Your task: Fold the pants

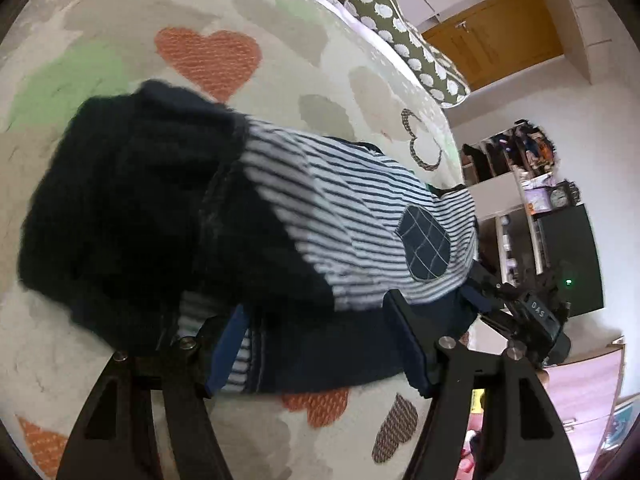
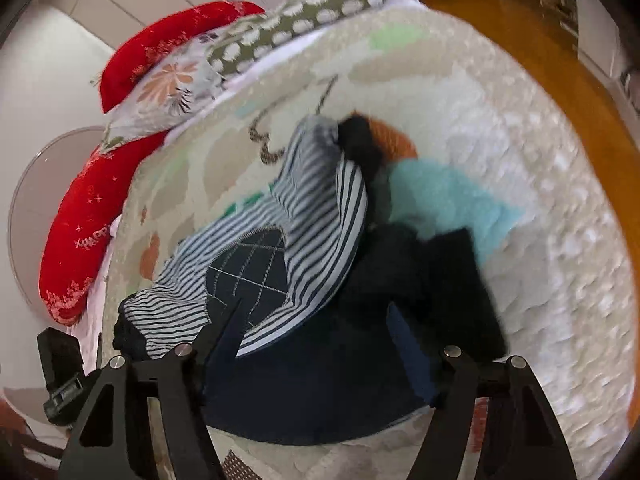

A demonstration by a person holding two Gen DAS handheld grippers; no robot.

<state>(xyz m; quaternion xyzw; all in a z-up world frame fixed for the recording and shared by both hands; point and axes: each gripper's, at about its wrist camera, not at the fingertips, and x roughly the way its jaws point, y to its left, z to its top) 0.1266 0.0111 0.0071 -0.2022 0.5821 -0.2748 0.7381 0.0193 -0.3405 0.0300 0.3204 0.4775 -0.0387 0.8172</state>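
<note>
Pants [image 1: 320,208]: navy and white stripes, dark navy cuffs, checked knee patch; lay bunched on heart-print bedspread [image 1: 208,12]. Left gripper [image 1: 316,344] and right gripper [image 2: 316,344] each clasped a dark fabric edge.

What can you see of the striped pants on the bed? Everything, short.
The pants are soft knit, white with thin navy stripes, with dark navy sections and a rounded navy patch stitched in a pale grid. They lie crumpled, partly folded over themselves, on the heart-print bedspread. Dark fabric sits between the jaws of the left gripper and right gripper; whether either grips is unclear. A turquoise cloth borders them.
</note>
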